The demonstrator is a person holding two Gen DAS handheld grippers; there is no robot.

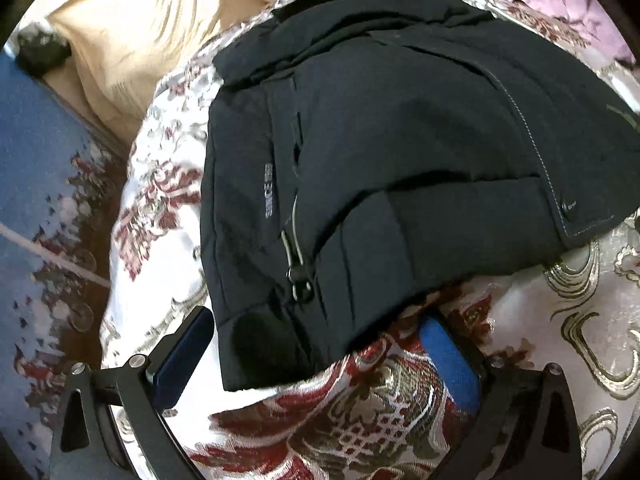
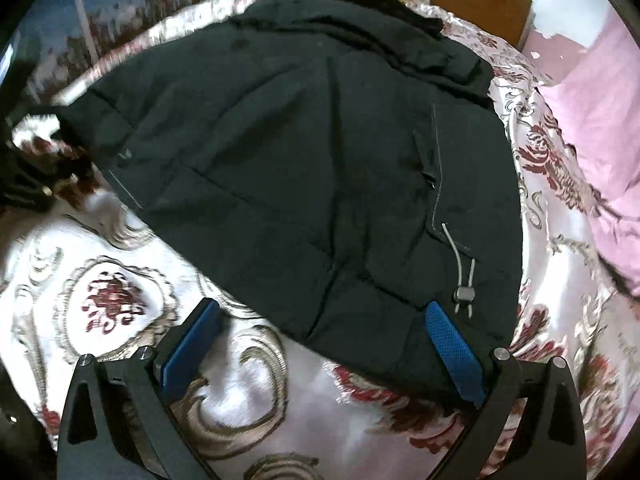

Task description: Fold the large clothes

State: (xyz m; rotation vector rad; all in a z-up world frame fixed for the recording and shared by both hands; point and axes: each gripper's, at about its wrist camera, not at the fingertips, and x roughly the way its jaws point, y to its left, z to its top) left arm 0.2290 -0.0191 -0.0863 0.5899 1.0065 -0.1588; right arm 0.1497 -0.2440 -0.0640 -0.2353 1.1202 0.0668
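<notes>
Both hand-held grippers, left [image 1: 316, 354] and right [image 2: 320, 338], gape wide at the dark jacket's [image 1: 400, 140] hem on the bedspread [image 2: 120, 300].

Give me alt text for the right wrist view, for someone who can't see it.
A dark padded jacket lies spread on a white bedspread with red and gold floral pattern. The open right gripper, with blue pads, sits at the jacket's near hem, beside a grey drawcord toggle. Pink bedding lies right.

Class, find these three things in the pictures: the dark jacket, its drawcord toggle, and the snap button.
jacket [image 2: 300, 152]: right wrist view, middle of the dark body panel.
toggle [image 2: 463, 294]: right wrist view, the grey stopper on the cord near the hem.
snap button [image 1: 567, 206]: left wrist view, the round stud on the stitched flap corner.
</notes>
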